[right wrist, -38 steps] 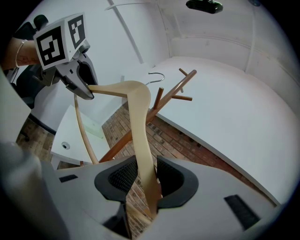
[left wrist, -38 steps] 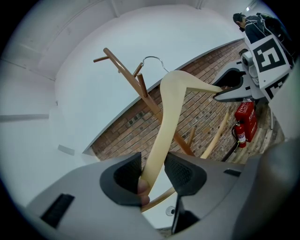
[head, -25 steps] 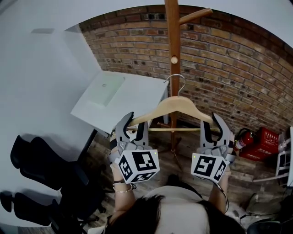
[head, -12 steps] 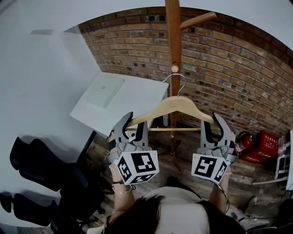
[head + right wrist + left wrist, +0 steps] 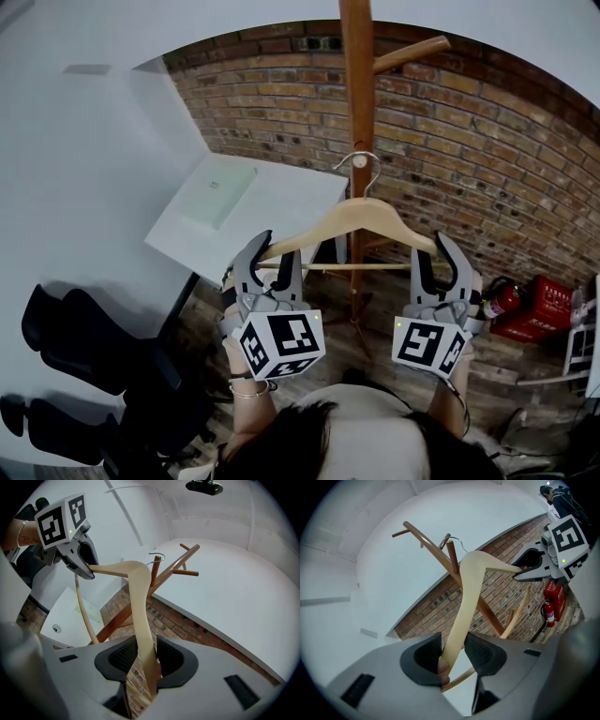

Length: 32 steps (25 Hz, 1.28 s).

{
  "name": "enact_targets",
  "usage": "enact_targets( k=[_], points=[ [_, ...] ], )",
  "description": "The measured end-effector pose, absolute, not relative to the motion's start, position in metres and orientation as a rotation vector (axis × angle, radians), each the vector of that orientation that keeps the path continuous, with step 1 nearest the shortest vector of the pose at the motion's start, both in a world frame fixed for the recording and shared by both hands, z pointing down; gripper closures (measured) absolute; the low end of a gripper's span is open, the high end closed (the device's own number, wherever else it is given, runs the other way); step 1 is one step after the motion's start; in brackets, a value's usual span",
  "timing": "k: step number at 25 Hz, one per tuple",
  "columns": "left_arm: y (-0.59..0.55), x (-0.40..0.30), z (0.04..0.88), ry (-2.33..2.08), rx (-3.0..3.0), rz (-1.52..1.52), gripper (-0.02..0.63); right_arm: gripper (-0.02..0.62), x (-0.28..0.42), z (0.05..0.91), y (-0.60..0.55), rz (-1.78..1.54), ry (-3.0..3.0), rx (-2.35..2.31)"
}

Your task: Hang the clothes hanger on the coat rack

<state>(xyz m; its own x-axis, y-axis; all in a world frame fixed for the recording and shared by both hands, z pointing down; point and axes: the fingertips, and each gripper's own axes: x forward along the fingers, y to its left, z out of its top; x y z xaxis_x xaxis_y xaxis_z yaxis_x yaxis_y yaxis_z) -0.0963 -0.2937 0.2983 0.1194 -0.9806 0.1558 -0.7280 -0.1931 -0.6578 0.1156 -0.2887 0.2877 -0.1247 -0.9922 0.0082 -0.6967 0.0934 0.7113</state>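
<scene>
Your left tool (image 5: pixel 275 255) is clamped on the left end of the hanger (image 5: pixel 361 214), and your right tool (image 5: pixel 433 255) on the right end. The hanger sits level at frame centre. Its hook (image 5: pixel 361 159) overlaps the coat rack (image 5: pixel 356 94) pole; contact unclear. A white desk (image 5: pixel 281 202) lies left.

- The left tool (image 5: pixel 279 249) has a grey moulded shell and two curved grey fingers (image 5: pixel 251 267).
- Its left cube (image 5: pixel 281 342) is white, with black square markers on each face and a small green light at one corner.
- The right tool (image 5: pixel 431 251) is of the same grey make, and its right cube (image 5: pixel 429 345) is marked and lit alike.
- Black mesh-textured pads (image 5: pixel 423 654) line the jaws of both tools.
- Thin bangles (image 5: pixel 249 387) ring the left wrist.
- The person wears a pale top (image 5: pixel 370 405).
</scene>
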Motion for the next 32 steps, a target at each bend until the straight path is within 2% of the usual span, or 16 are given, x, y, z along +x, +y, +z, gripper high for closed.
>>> enact_targets(
  k=[32],
  points=[
    [-0.332,-0.095,0.331,1.669,-2.003,-0.904,0.448,0.456,0.118,0.323,-0.335,-0.69,-1.922,1.608]
  ],
)
